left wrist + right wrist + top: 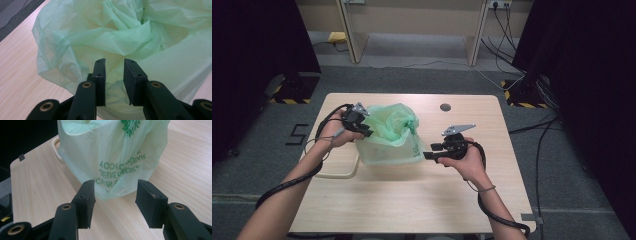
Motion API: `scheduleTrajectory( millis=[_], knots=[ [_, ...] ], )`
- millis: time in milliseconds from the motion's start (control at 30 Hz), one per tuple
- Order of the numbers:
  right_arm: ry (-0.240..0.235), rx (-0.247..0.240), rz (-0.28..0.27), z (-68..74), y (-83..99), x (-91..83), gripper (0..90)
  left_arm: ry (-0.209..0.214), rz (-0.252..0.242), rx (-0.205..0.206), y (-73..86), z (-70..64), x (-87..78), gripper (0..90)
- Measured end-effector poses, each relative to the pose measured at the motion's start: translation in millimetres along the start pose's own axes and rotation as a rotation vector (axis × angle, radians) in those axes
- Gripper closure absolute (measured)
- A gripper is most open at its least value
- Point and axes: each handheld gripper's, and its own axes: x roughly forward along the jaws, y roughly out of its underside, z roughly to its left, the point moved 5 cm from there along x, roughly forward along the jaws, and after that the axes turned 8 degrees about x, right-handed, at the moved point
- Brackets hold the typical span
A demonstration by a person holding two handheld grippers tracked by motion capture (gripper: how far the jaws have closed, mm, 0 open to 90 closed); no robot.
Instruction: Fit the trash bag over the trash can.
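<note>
A light wooden desk fills the middle of the high view, with grey floor and dark curtains around it. A pale green plastic bag stands on the desk, a little left of the frame's centre. Its top is crumpled and folded inward, and its lower right face carries green printing. A cream-coloured rim pokes out from under the bag at its lower left, lying on the desk.

The left gripper, held in the person's left hand, sits at the bag's upper left edge in the high view. In the left gripper view, the bag takes up most of the frame, its wrinkled folds gathered toward the upper centre. The two black jaws rise from the bottom centre with a narrow gap between them. Green plastic shows in that gap and behind it; I cannot tell whether the jaws press on the film or merely stand against it.

The right gripper, held in the person's right hand, lies just right of the bag's lower right corner in the high view, pointing left toward it. In the right gripper view, its jaws stand wide apart at the bottom of the frame, holding nothing. The bag stands beyond them in the upper centre, its lower corner showing between the jaw tips, with a green leaf mark and mirrored green lettering on its face. The cream rim appears at the bag's left edge, on the desk.
</note>
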Motion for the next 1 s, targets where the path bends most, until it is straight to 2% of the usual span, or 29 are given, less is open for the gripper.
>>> scheduleTrajectory(
  millis=[200,333,433,633,733,833,900,1000],
  knots=[
    [0.003,0.001,-0.002,-0.4,-0.3,-0.7,49.4,0.004,-0.007,0.001,-0.5,-2.0,-1.0,70.4],
    [0.003,0.0,-0.007,0.9,-3.0,-0.9,49.4,0.011,-0.061,-0.012,-8.4,-4.1,-2.3,68.4],
    [0.002,-0.005,-0.011,1.6,-5.1,-0.6,49.4,-0.005,-0.105,-0.029,-15.1,1.7,-3.0,64.1],
    [0.0,-0.002,-0.009,2.7,-5.0,0.8,49.4,-0.12,-0.208,-0.082,-30.4,27.6,-2.1,66.2],
    [0.0,-0.002,-0.007,2.1,-4.0,2.0,49.4,-0.182,-0.218,-0.088,-34.4,38.3,1.4,66.5],
    [-0.001,-0.002,-0.003,1.8,-3.2,1.7,49.4,-0.215,-0.217,-0.091,-37.4,44.2,6.2,66.5],
    [0.0,0.0,-0.002,1.5,-3.4,1.0,49.4,-0.233,-0.206,-0.086,-39.0,47.7,9.2,66.3],
    [-0.001,-0.004,-0.004,1.3,-4.1,0.0,49.4,-0.231,-0.174,-0.093,-39.7,49.8,15.3,65.9]
  ],
)
